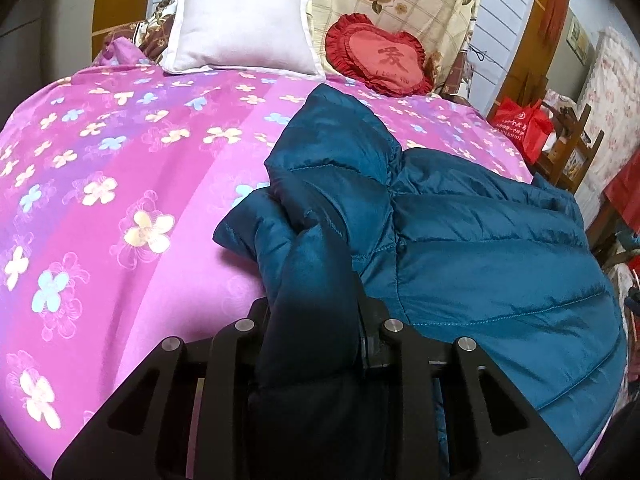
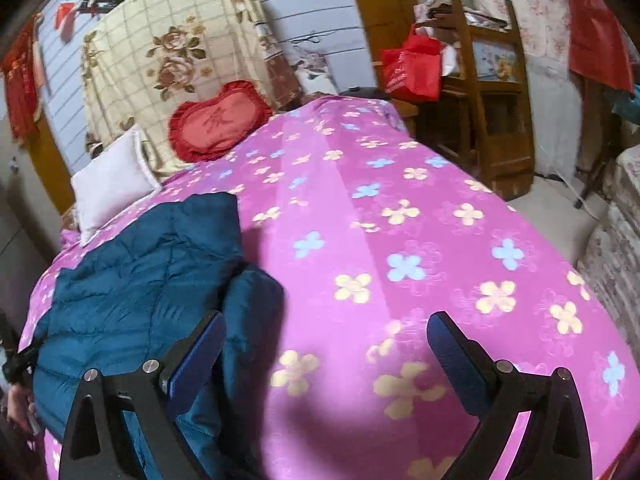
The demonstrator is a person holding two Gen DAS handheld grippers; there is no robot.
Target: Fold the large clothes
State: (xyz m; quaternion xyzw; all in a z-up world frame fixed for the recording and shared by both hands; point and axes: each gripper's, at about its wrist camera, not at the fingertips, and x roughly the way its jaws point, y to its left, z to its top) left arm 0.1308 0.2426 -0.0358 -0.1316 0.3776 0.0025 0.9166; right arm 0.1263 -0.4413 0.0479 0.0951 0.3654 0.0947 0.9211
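A teal quilted jacket [image 1: 480, 240] lies on a bed under a pink flowered bedspread [image 1: 120, 160]; in the left wrist view it spreads across the right half of the cover, with a folded part reaching toward the pillows. The left gripper [image 1: 312, 320] is clamped on a bunched fold of that jacket; the padded cloth fills the gap between its jaws and drapes back over the black frame. In the right wrist view the right gripper [image 2: 326, 344] stands with its jaws wide apart and nothing between them, above bare bedspread [image 2: 400, 220]; the jacket [image 2: 140, 272] lies to its left, one fold just beside the left finger [image 2: 200, 356], whether touching it cannot be told. At the bed's head sit a white pillow [image 1: 240, 28] and a red heart cushion [image 1: 380, 56]; a red bag [image 2: 412, 64] hangs near a wooden chair [image 2: 492, 92].
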